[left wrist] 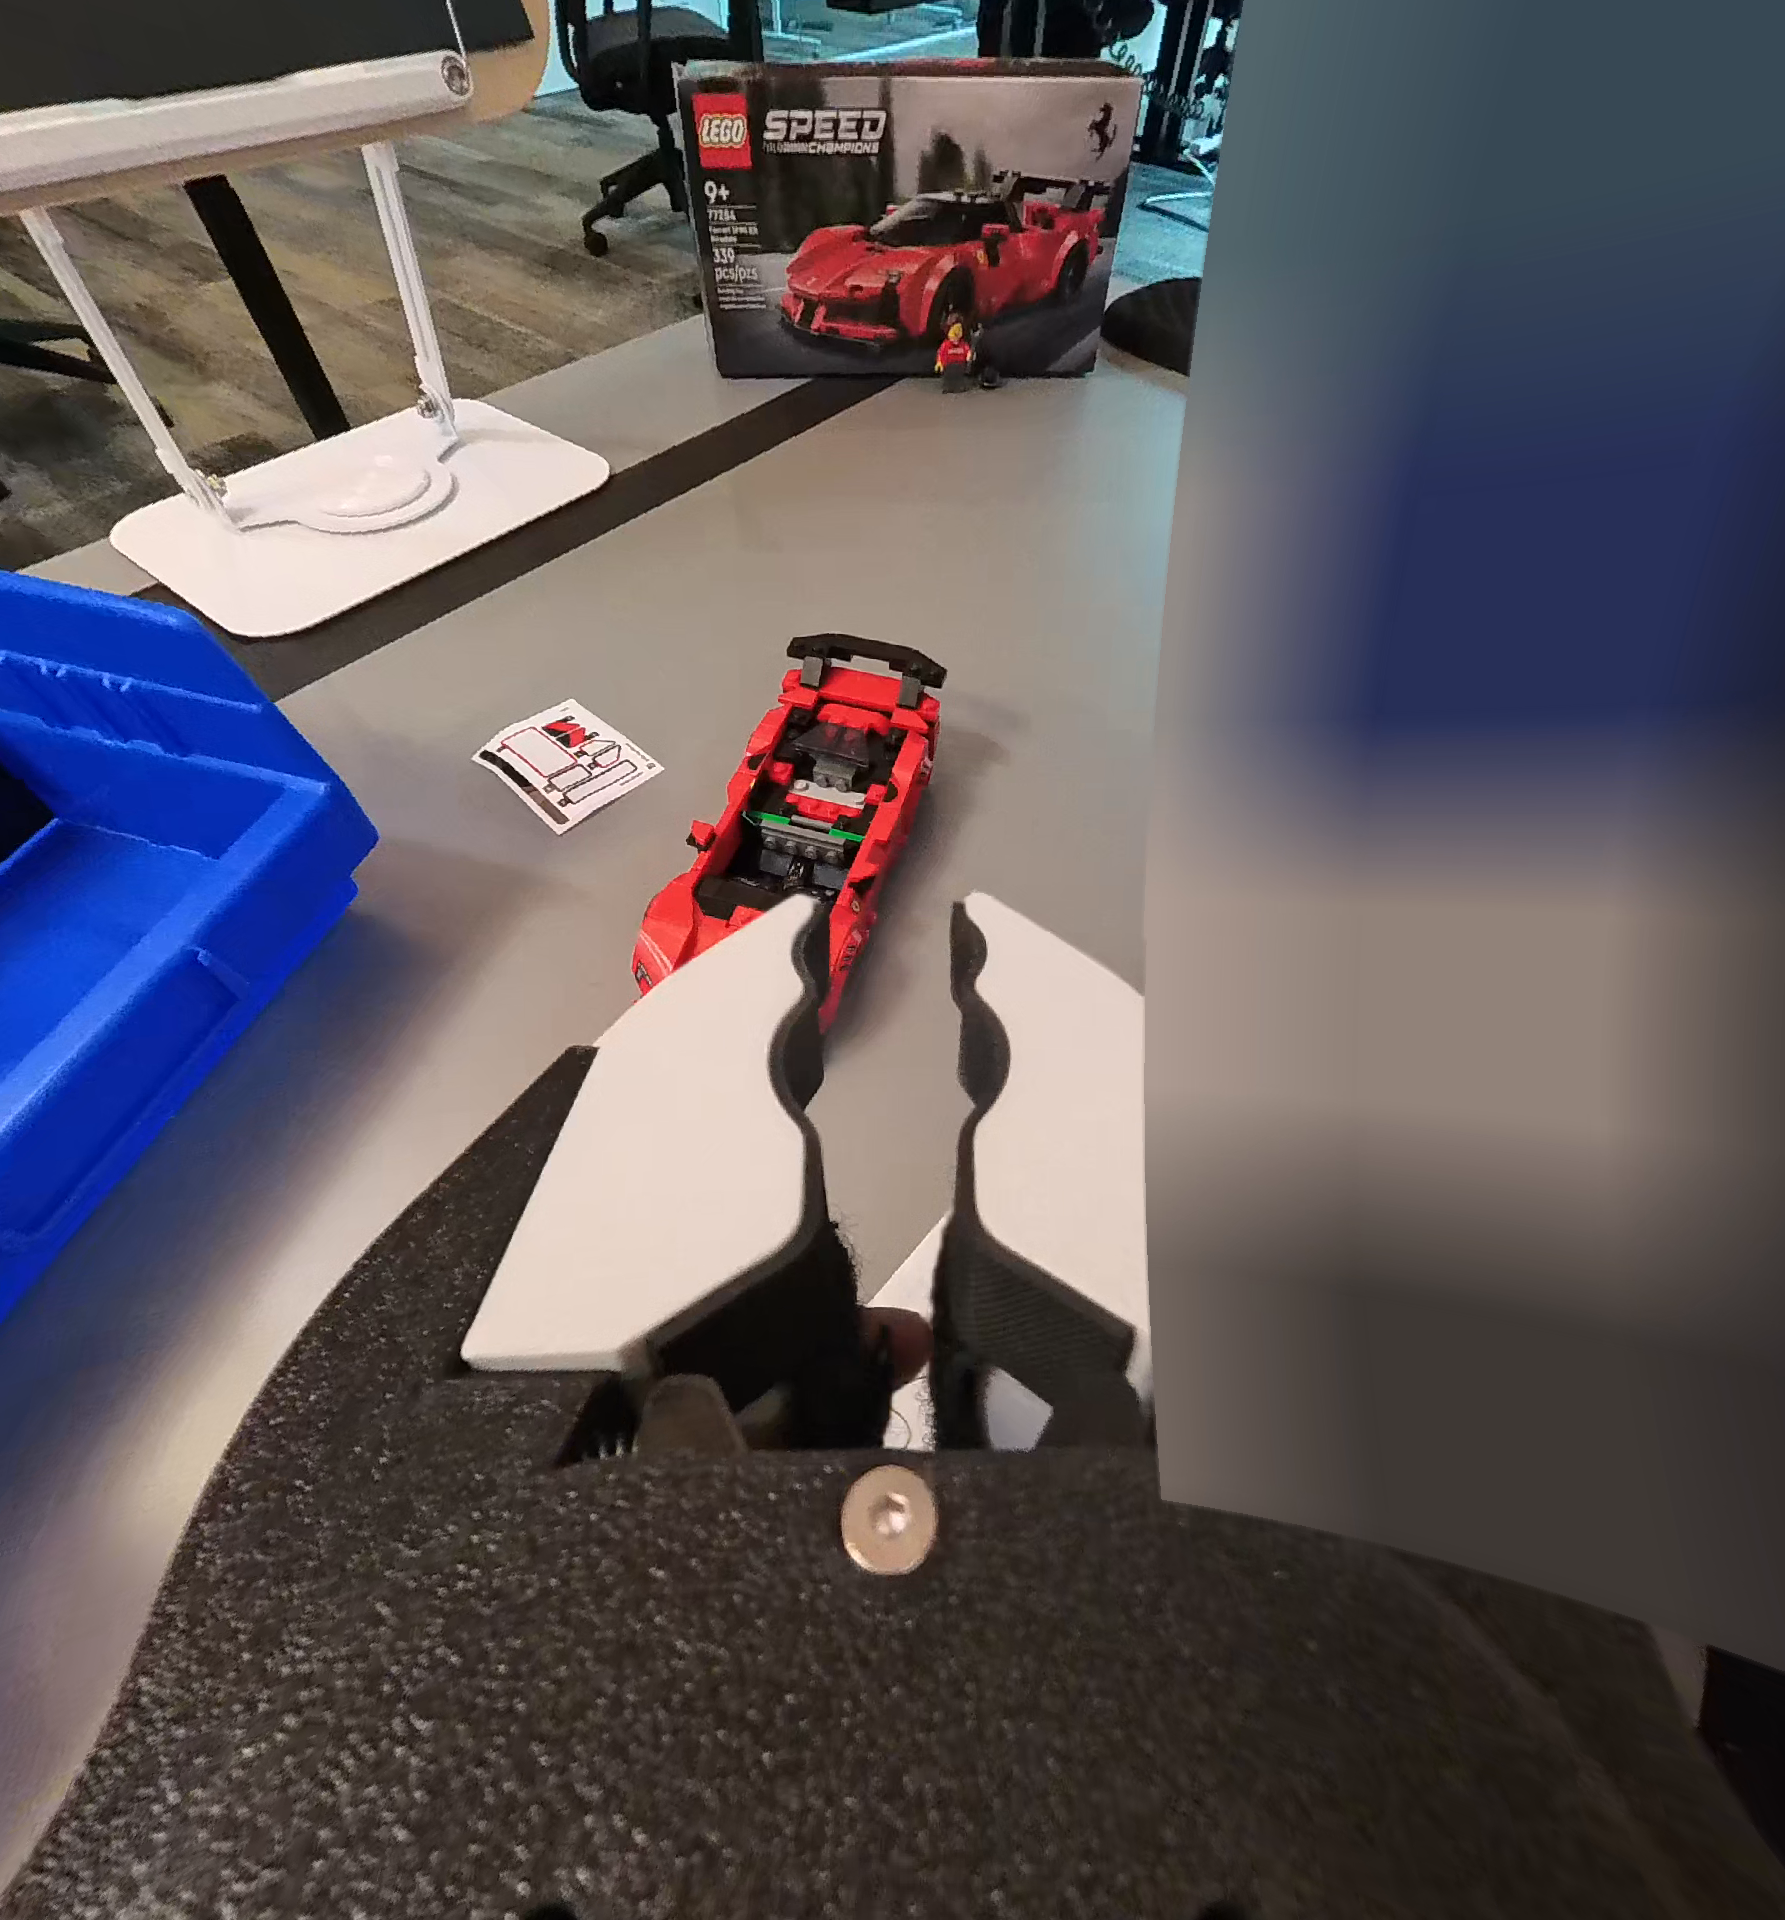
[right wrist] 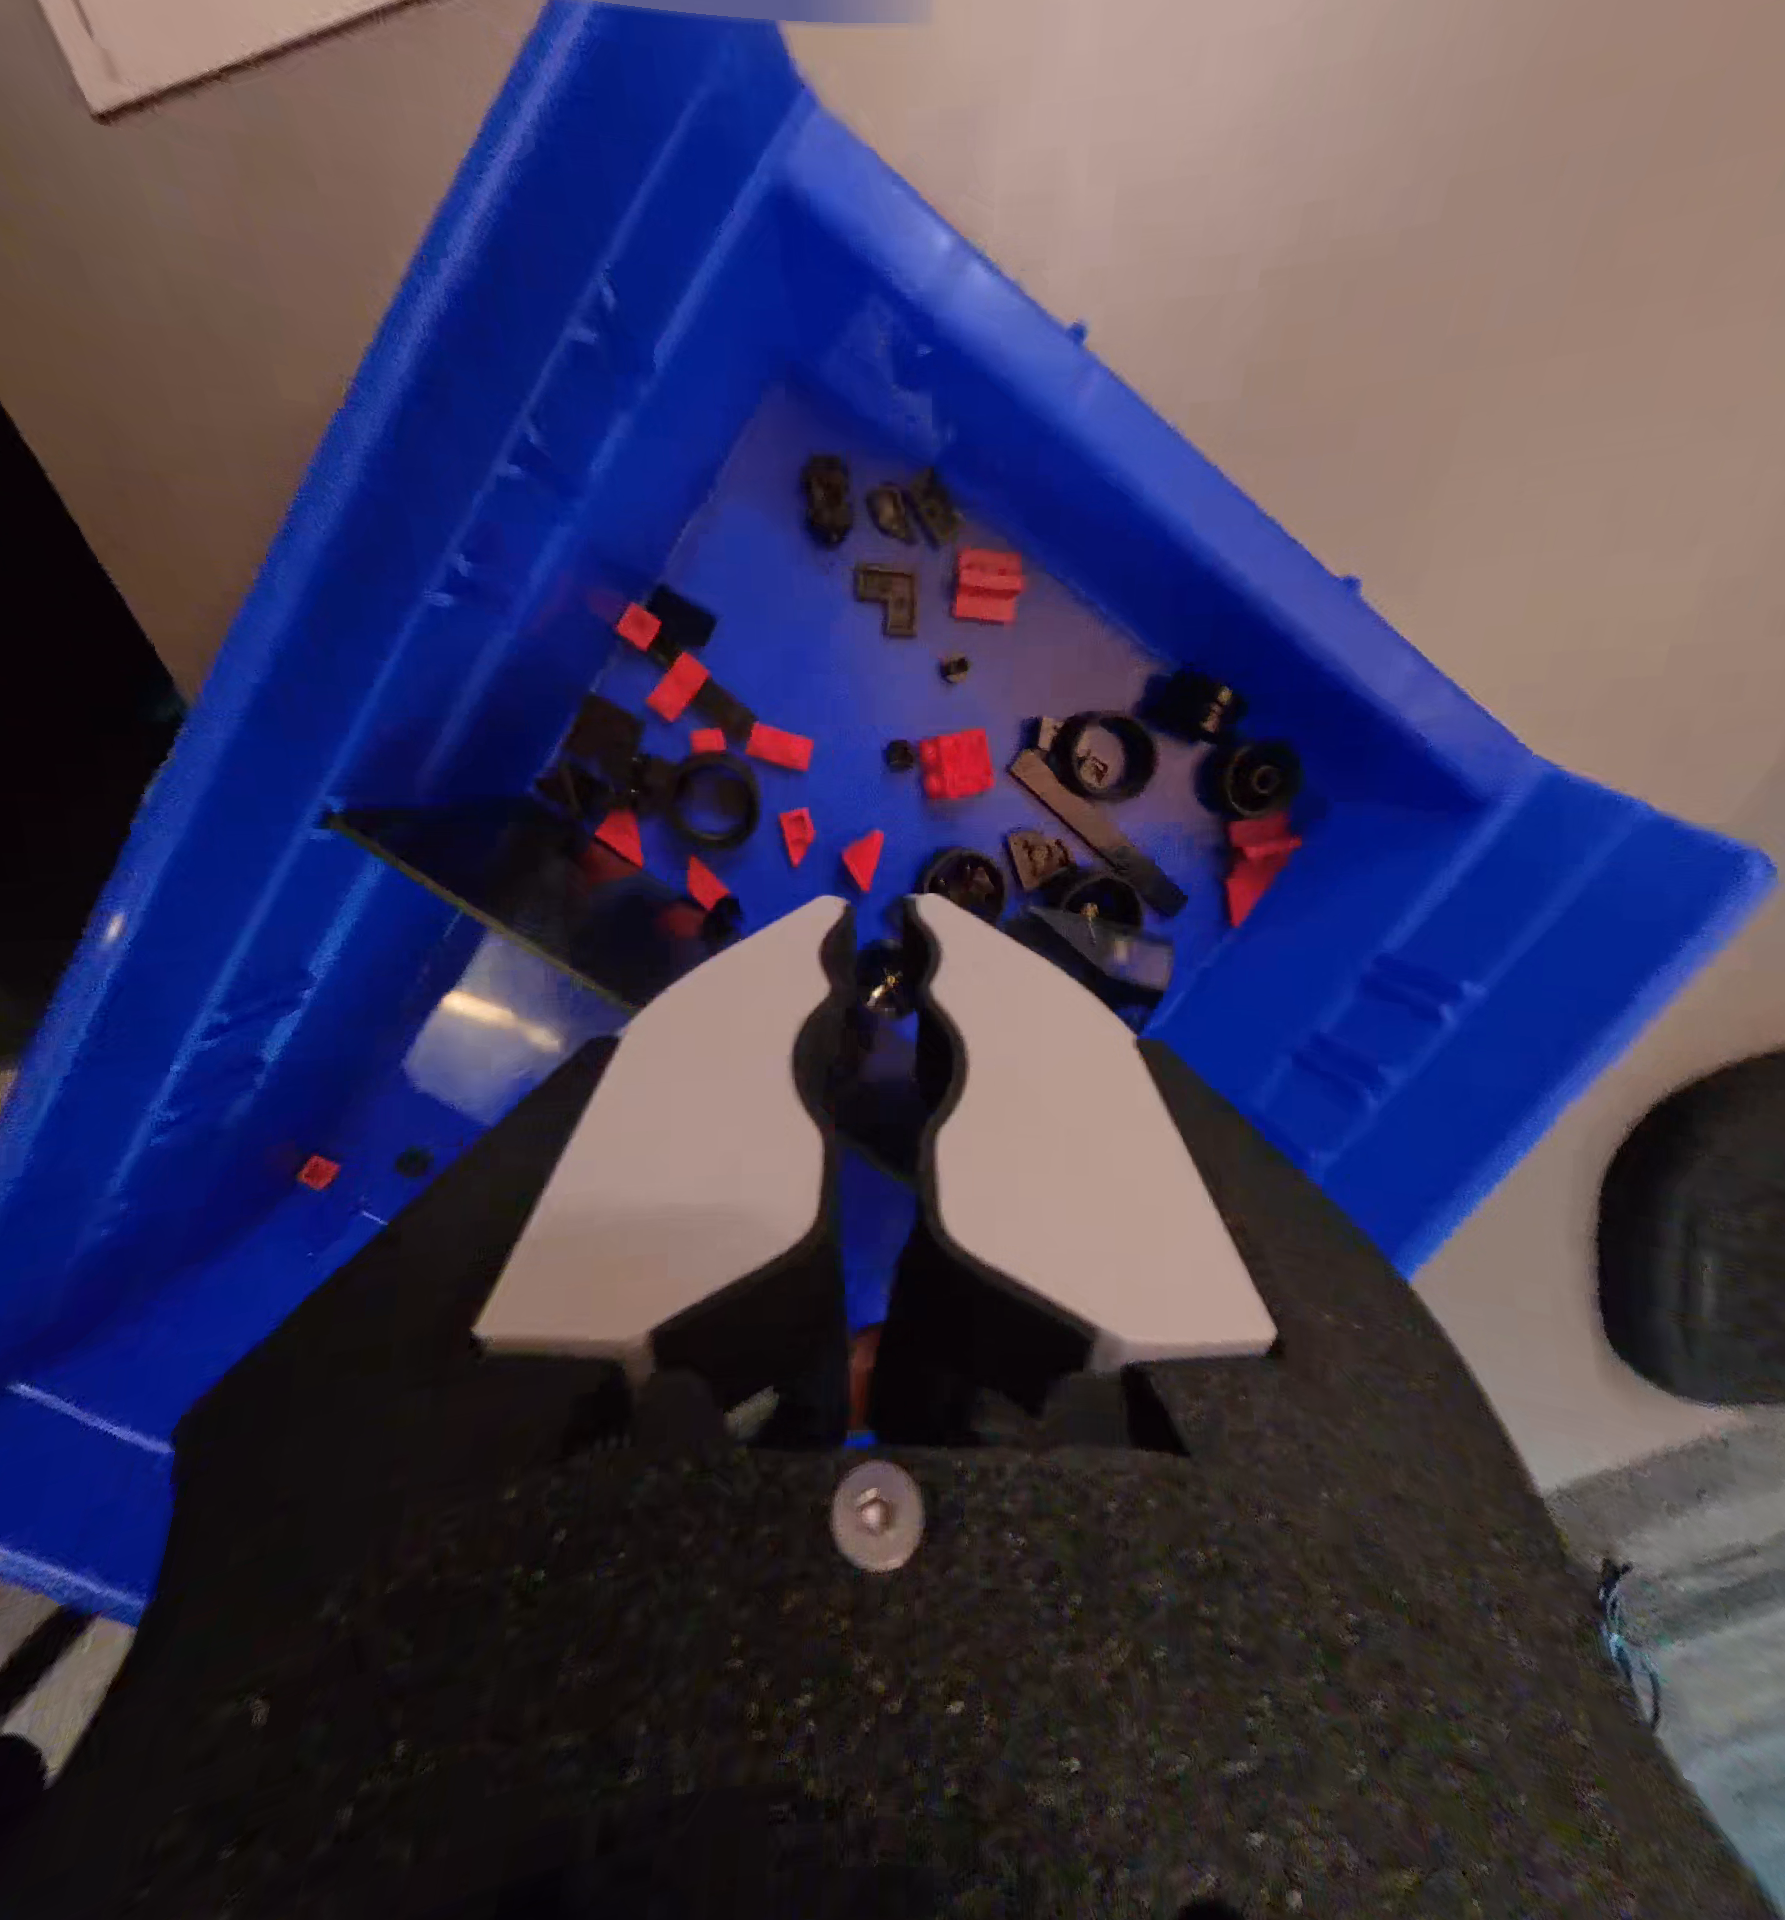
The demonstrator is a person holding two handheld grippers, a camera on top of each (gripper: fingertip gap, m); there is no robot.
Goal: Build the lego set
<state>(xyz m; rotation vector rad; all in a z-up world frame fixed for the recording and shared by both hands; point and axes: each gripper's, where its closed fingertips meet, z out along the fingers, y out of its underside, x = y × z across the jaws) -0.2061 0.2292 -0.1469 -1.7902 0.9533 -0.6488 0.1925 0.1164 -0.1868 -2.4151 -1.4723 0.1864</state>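
The red car (left wrist: 800,831) is lying on the grey table (left wrist: 1023,540), its long axis running away from the left gripper (left wrist: 886,904), spoiler at the far end, nose nearest the fingers. That gripper is hanging over the nose, jaws parted and holding nothing. The right gripper (right wrist: 877,906) is hovering over the blue bin (right wrist: 514,436) of loose pieces (right wrist: 955,764), jaws nearly closed around a small dark part (right wrist: 883,977); whether they are gripping it cannot be told.

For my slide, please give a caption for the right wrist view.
Right gripper above blue bin of red and black pieces, fingers closed on a small black part.
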